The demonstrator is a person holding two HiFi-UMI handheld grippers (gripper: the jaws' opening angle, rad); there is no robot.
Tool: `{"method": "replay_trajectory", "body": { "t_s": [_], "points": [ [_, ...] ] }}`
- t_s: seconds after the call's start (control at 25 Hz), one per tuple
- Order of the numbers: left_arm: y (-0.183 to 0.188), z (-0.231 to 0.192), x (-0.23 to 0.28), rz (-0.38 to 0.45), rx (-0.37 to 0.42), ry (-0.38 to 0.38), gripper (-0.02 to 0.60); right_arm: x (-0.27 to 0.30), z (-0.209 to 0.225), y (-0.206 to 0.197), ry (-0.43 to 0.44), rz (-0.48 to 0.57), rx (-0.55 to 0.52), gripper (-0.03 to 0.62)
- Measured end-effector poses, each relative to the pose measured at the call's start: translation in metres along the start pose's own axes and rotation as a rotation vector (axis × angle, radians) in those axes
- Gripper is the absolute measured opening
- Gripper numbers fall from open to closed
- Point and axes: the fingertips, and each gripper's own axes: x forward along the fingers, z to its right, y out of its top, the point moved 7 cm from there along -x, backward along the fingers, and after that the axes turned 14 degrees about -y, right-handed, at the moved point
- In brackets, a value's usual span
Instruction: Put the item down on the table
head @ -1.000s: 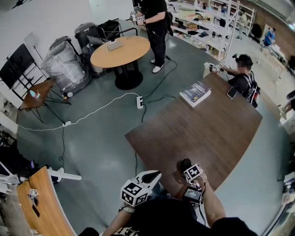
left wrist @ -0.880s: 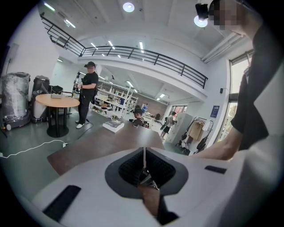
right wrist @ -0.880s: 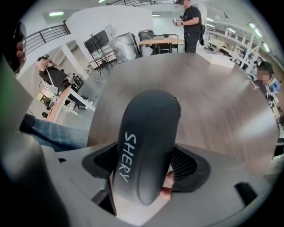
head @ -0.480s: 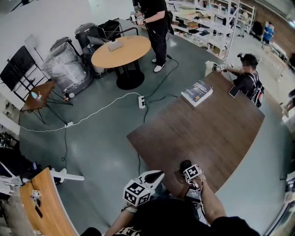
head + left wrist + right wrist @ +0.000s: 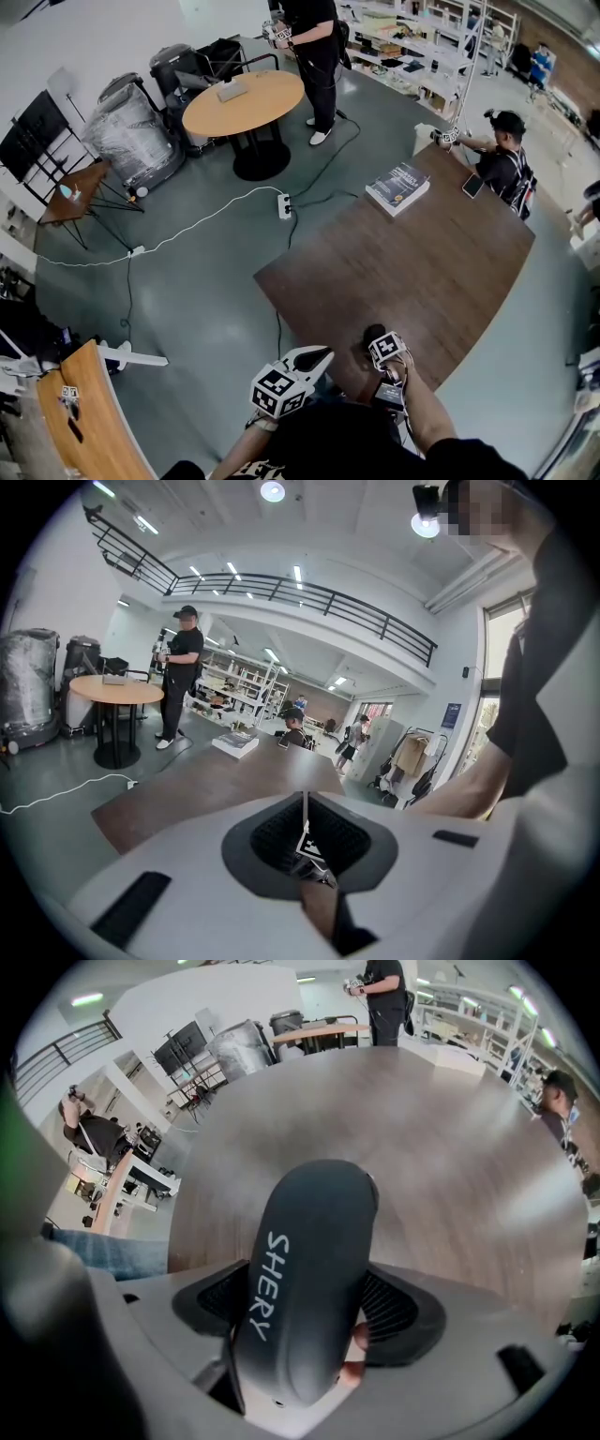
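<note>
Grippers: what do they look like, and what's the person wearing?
The left gripper and right gripper have smooth pale bodies, dark ribbed pads, and each a cube of black-and-white square markers. The person wears a black short-sleeved shirt.

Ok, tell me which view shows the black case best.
The right gripper view: the black case fills the frame between the jaws, lettering readable. The head view shows only its dark end. The left gripper view misses it.
</note>
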Motion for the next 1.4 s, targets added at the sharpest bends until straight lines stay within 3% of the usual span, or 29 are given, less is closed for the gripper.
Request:
{"method": "replay_trajectory", "body": {
  "t_s": [0.28, 0.44, 0.56, 0.76, 1.12, 1.4],
  "points": [
    [-0.003, 0.001, -0.009, 0.007, -0.003, 0.011, 0.021, -0.002, -0.005, -0.002, -0.031, 0.02, 0.026, 0.353],
    [-0.004, 0.002, -0.014, 0.01, -0.007, 0.017, 0.021, 0.0, -0.003, -0.007, -0.13, -0.035, 0.009, 0.353],
    [-0.007, 0.001, -0.016, 0.014, -0.009, 0.02, 0.021, 0.0, -0.002, -0.006, -0.158, -0.039, -0.001, 0.353],
    [-0.011, 0.001, -0.018, 0.02, -0.009, 0.019, 0.021, 0.001, -0.009, -0.002, -0.105, 0.019, 0.02, 0.353],
    [-0.015, -0.001, -0.026, 0.014, -0.011, 0.016, 0.021, 0.004, -0.011, -0.001, -0.088, 0.015, 0.033, 0.353],
    [-0.013, -0.001, -0.021, -0.006, -0.003, -0.005, 0.021, -0.01, -0.004, 0.004, -0.047, 0.079, 0.075, 0.36]
  ]
}}
